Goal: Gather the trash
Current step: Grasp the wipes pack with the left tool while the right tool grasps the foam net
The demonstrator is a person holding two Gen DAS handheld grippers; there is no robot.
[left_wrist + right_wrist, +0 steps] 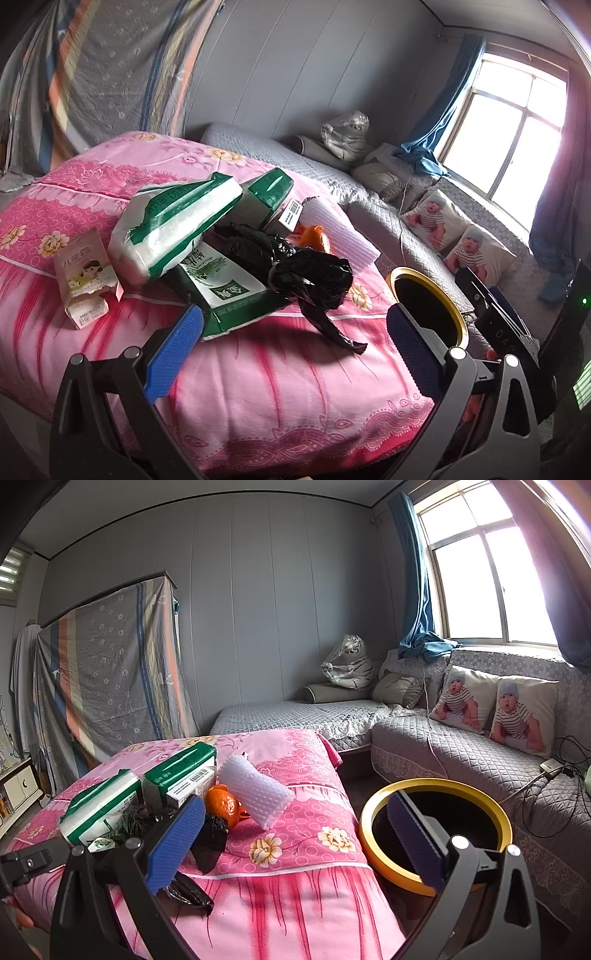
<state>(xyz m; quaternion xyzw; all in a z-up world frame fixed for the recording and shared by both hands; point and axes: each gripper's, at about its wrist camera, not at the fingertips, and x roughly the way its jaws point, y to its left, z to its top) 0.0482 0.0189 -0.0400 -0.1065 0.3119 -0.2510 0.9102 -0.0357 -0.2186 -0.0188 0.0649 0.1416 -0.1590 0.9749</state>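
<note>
Left gripper (295,354) open, holding nothing, low centre of the left wrist frame over a pink bedspread (280,398). Right gripper (295,845) open too, empty, bottom of its frame. Trash piled mid-left on the bedspread: black plastic bag (295,269), green-white carton (225,291), tissue pack (173,225), small pink box (83,277), orange (221,805), white foam sheet (258,794). Yellow-rimmed bin (369,823) at lower right, just beside the bedspread edge.
</note>
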